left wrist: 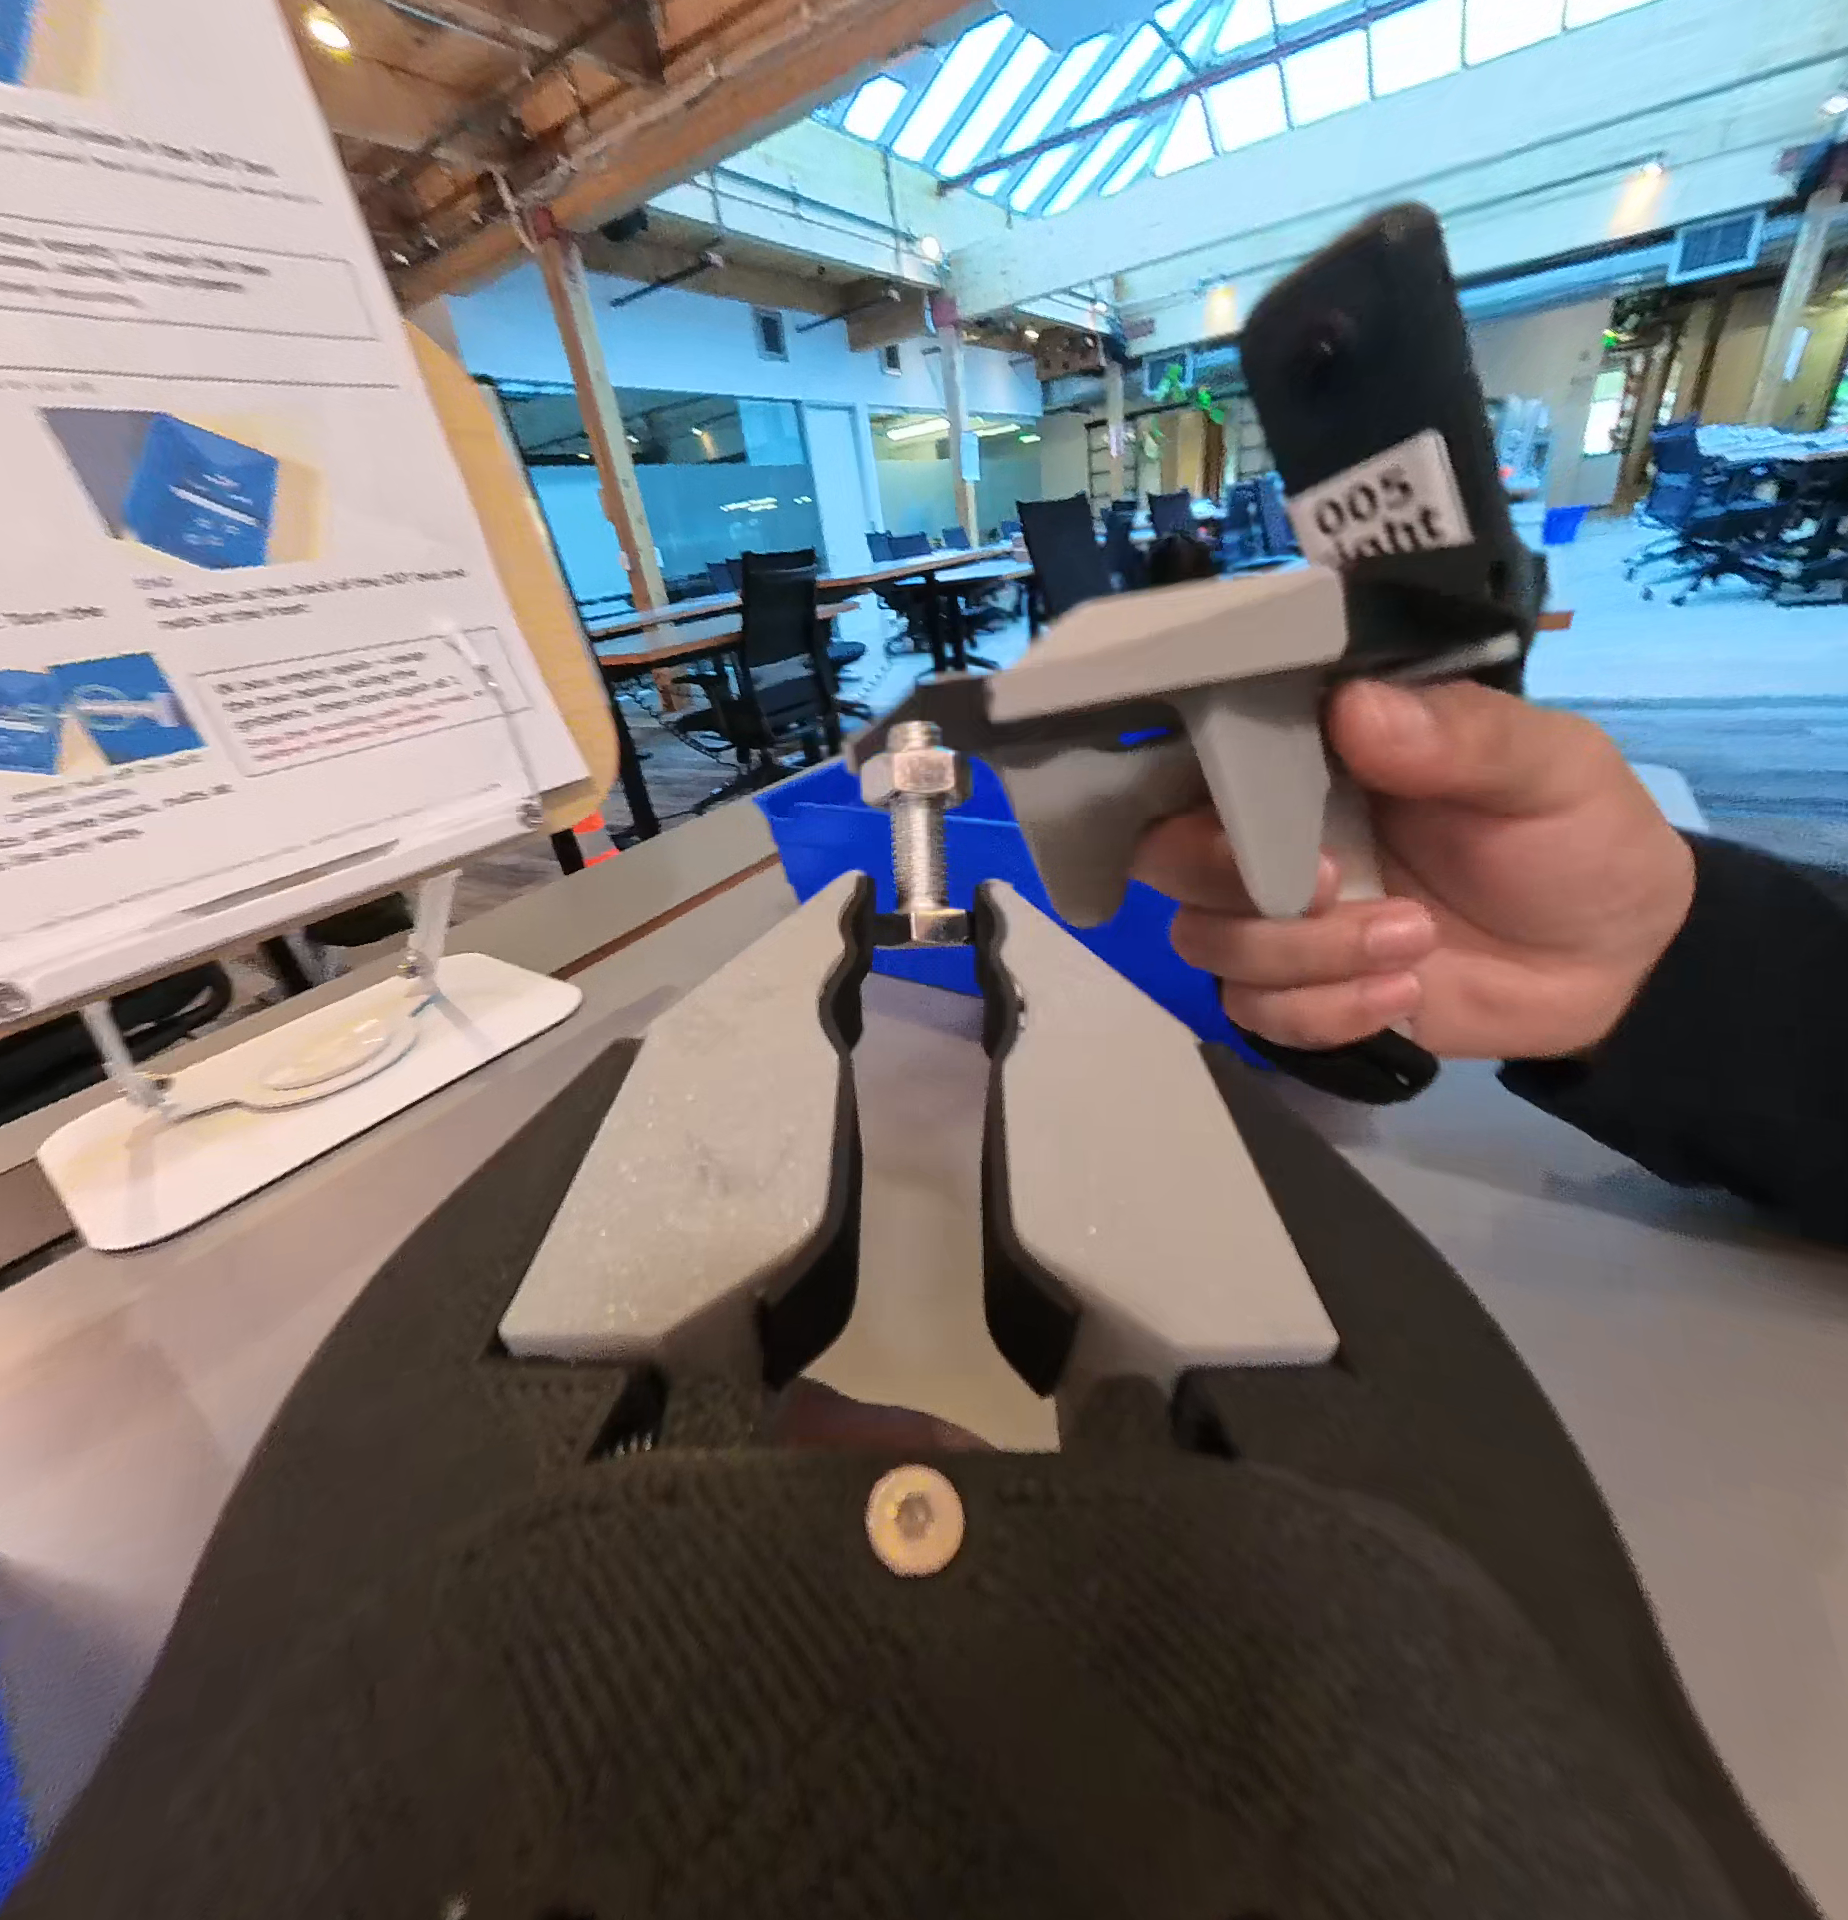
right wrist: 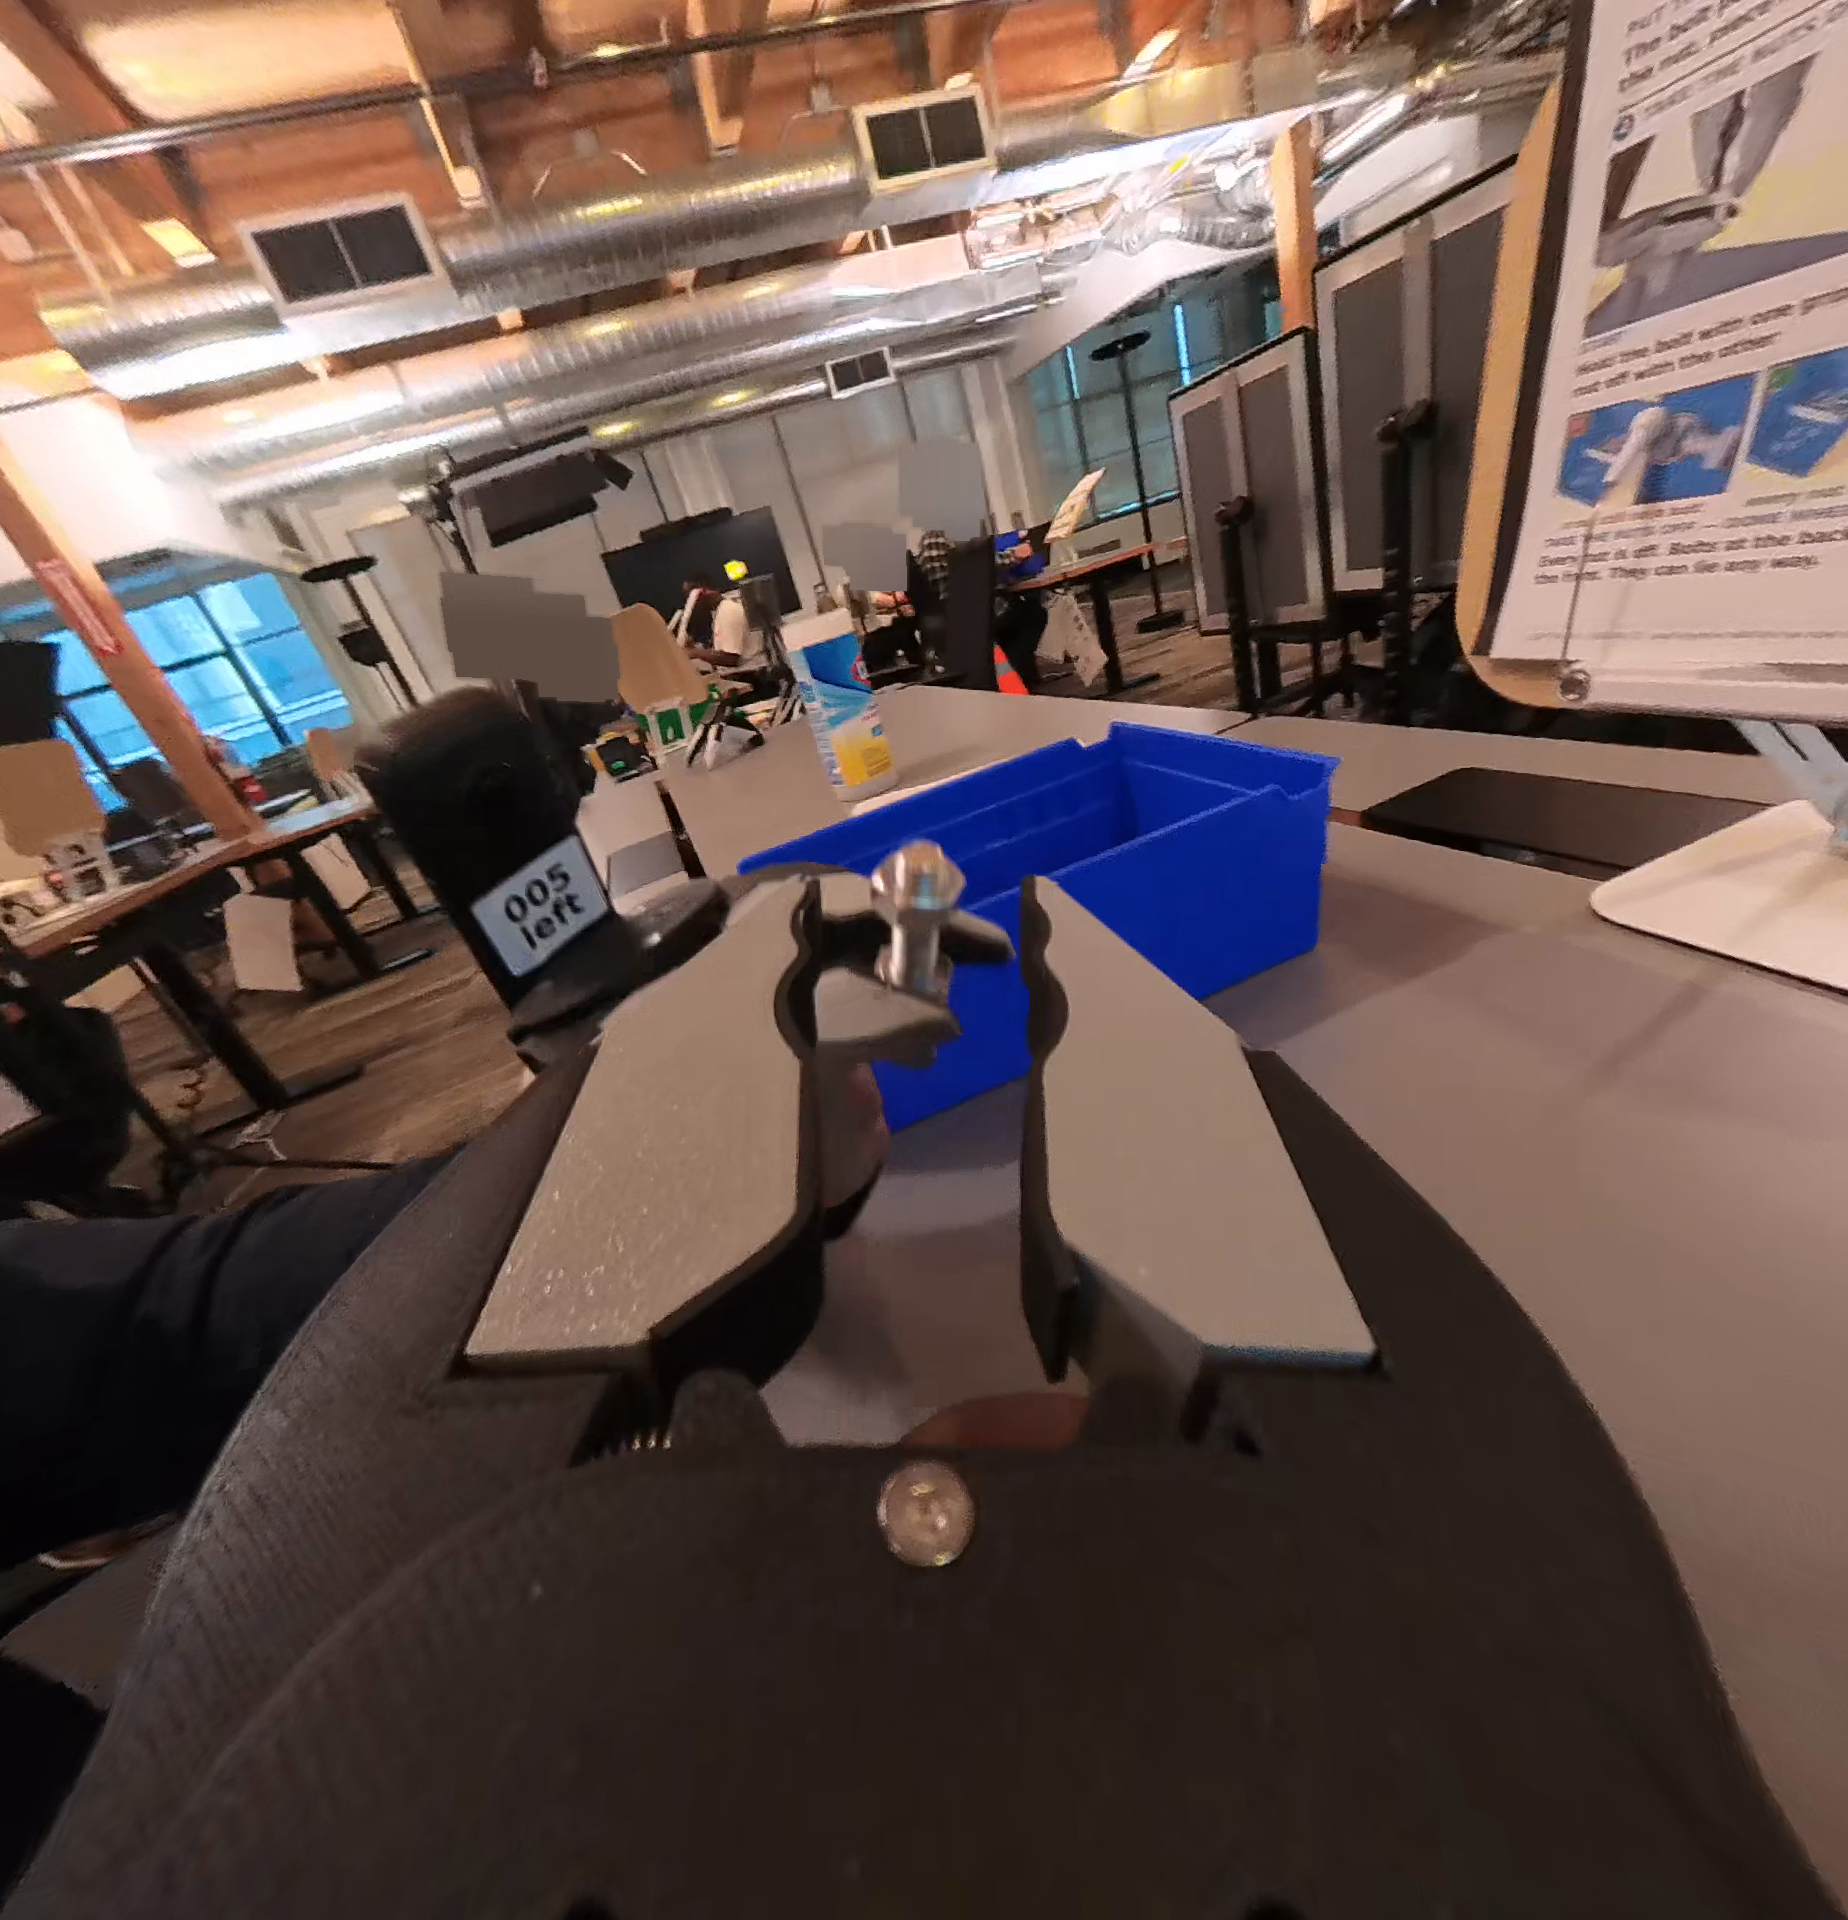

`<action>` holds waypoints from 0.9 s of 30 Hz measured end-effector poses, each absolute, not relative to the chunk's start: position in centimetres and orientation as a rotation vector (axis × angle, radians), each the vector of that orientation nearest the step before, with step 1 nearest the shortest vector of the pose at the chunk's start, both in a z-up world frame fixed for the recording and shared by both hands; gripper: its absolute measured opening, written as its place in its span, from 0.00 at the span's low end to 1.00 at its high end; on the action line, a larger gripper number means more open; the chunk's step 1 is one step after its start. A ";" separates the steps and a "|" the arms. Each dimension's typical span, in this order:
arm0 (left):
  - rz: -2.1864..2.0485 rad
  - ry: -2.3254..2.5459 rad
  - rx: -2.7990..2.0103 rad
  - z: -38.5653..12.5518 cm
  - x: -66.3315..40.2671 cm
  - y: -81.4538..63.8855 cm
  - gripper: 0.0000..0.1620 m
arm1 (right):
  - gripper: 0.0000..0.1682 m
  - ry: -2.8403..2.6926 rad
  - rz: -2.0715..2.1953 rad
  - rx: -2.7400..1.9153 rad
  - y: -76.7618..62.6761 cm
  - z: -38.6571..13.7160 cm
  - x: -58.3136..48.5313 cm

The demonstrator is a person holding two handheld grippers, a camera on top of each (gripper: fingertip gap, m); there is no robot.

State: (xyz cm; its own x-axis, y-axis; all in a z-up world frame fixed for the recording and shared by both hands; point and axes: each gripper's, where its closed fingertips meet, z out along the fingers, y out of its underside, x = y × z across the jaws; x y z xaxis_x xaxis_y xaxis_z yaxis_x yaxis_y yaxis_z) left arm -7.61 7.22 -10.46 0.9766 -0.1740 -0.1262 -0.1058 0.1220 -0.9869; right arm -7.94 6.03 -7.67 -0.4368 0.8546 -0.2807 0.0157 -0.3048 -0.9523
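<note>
Here the left gripper (left wrist: 920, 925) clamps the head of an upright bolt (left wrist: 918, 842), while the right gripper (right wrist: 915, 956), parted, straddles its nut (left wrist: 915, 774) above a blue bin (right wrist: 1159, 873).

Daylight pours through the skylights (left wrist: 1211, 94) in the left wrist view, bright and bluish; the right wrist view is warmer and dimmer under the wood ceiling. Both are wide-angle, bending lines at the edges. The sheet (left wrist: 172, 468) is blurred, and the far room is soft.
</note>
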 end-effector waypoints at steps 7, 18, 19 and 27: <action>-0.047 0.205 -1.469 -10.9 -7.8 7.6 0.10 | 0.20 -1.384 1.790 -1.114 5.0 -8.7 -8.4; -0.060 0.241 -1.499 -11.8 -6.4 8.2 0.10 | 0.20 -1.379 1.782 -1.092 5.4 -8.8 -8.5; -0.068 0.223 -1.491 -11.6 -6.8 8.1 0.10 | 0.20 -1.374 1.766 -1.089 5.6 -8.8 -8.4; -0.082 0.227 -1.508 -11.9 -6.7 8.2 0.10 | 0.17 -1.422 1.746 -1.098 4.9 -9.6 -8.6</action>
State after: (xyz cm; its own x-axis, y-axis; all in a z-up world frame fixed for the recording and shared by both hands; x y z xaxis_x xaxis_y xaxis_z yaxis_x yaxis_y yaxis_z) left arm -6.65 8.18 -11.94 0.9760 -0.1942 -0.0981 -0.0871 0.0646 -0.9941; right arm -8.59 4.94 -9.64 -0.4574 0.8632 -0.2140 0.0349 -0.2230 -0.9742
